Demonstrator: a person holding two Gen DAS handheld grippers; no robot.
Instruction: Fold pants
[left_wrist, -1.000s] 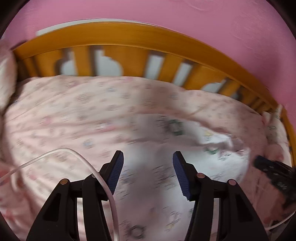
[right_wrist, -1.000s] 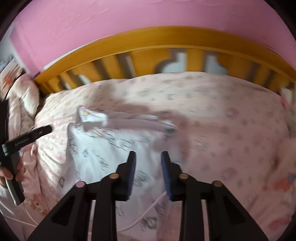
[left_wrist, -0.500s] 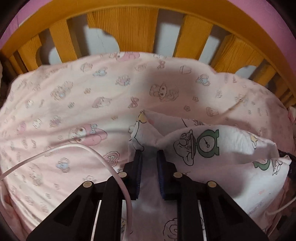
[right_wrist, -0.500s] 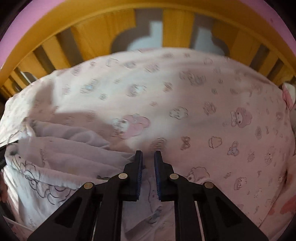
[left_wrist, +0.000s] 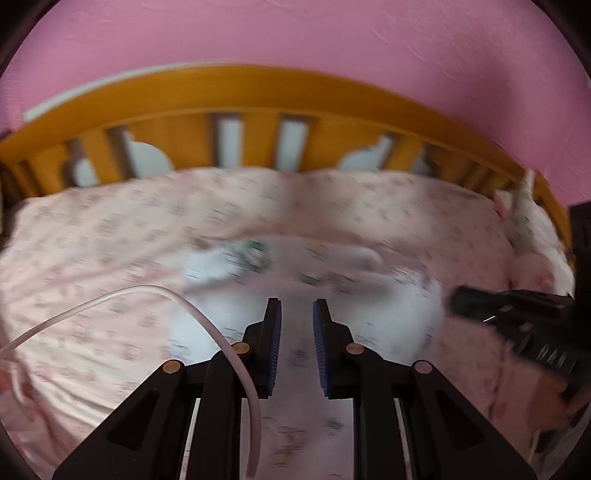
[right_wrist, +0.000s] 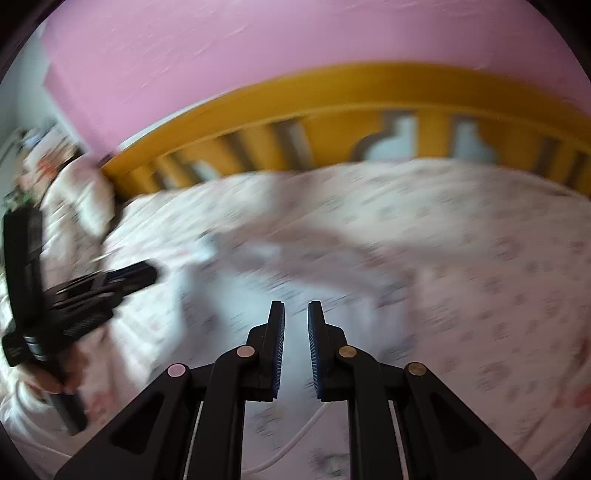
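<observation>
pants (left_wrist: 399, 317): 1, white print, on bed (left_wrist: 92, 229) in front of rail (left_wrist: 258, 92) | left gripper (left_wrist: 297, 306): jaws narrow, pinching pants | right gripper (right_wrist: 296, 308): jaws narrow, pinching pants | view: blurred

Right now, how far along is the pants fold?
Done: no finished fold visible; the pants lie blurred on the bed. In hand: left gripper and right gripper each look clamped on pants cloth. To do: carry that edge over, lay it down, release.
</observation>
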